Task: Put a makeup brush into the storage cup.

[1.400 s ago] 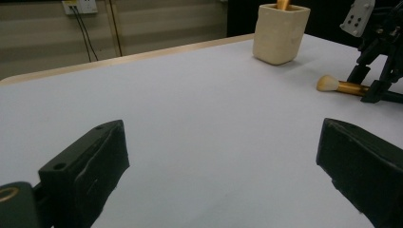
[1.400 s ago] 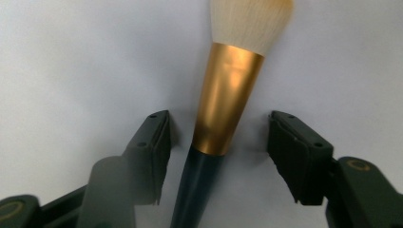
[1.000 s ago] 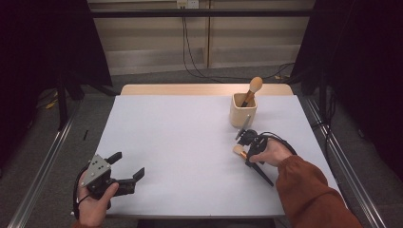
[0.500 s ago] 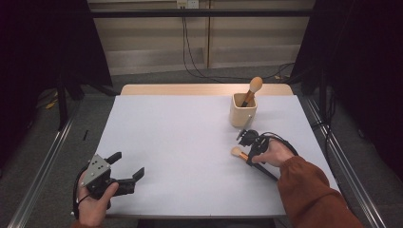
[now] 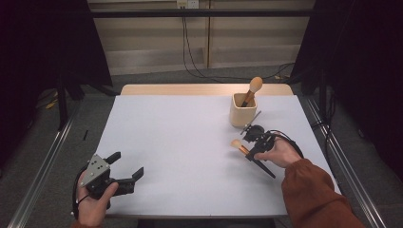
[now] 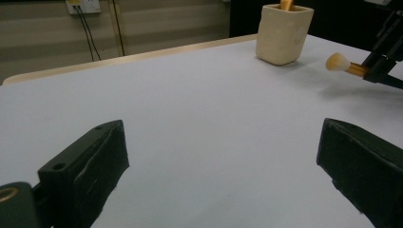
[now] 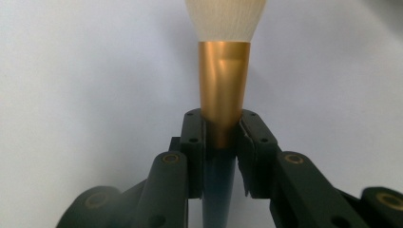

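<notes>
A makeup brush (image 5: 236, 144) with a pale head, gold ferrule (image 7: 223, 80) and dark handle is clamped in my right gripper (image 5: 254, 145), just above the white table at the right. In the right gripper view the jaws of that gripper (image 7: 222, 137) press on the ferrule's lower end from both sides. A cream cup (image 5: 242, 110) behind it holds a second brush (image 5: 255, 85). My left gripper (image 5: 127, 163) rests near the front left corner, open, with nothing between its jaws (image 6: 223, 161). From there the cup (image 6: 283, 33) and the held brush head (image 6: 338, 61) show far off.
The white tabletop (image 5: 180, 137) has a wooden strip along its far edge. Metal rails run along the floor on both sides. Cables hang down the back wall.
The right gripper has shifted slightly with the brush, whose head now sits a little higher off the table. The left gripper has stayed still.
</notes>
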A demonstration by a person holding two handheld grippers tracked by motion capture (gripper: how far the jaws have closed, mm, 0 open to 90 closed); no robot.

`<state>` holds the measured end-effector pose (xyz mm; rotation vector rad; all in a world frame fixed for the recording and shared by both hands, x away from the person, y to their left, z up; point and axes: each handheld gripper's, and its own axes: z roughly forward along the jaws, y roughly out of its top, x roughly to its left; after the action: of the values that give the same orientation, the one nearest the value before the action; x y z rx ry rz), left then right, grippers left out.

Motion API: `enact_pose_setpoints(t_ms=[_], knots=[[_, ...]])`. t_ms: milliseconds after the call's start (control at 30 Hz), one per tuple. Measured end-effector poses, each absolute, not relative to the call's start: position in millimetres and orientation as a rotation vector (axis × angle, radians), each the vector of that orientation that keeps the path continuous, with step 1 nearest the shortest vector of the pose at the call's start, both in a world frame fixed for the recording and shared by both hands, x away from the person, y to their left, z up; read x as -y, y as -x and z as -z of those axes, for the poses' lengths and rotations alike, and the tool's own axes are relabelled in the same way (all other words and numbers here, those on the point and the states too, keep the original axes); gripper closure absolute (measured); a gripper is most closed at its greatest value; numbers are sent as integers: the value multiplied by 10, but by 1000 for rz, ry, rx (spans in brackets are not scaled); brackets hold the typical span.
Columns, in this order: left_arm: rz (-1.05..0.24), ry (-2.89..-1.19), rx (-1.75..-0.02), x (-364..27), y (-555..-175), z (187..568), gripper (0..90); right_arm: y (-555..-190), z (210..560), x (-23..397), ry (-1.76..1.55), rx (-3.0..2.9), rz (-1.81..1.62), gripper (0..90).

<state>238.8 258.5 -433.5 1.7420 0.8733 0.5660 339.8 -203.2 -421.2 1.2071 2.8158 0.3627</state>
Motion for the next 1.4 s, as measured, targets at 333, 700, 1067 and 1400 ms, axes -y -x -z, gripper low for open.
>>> enact_pose_setpoints(t_ms=[333,700,1067,1400], knots=[[-560,-1739,-880,-2580,-2386,4337,30,-3326,4100,2121,-1231,-2686,-512,744],[-565,-1743,-874,-2583,-2387,4335,31,-3250,4081,2219,-1250,-2633,-730,743],[-564,-1745,-877,-2588,-2389,4336,31,-3213,4126,2308,-1269,-2539,-997,743],[-565,-1738,-890,-2592,-2392,4338,31,-3152,4134,2424,-1266,-2386,-1174,743]])
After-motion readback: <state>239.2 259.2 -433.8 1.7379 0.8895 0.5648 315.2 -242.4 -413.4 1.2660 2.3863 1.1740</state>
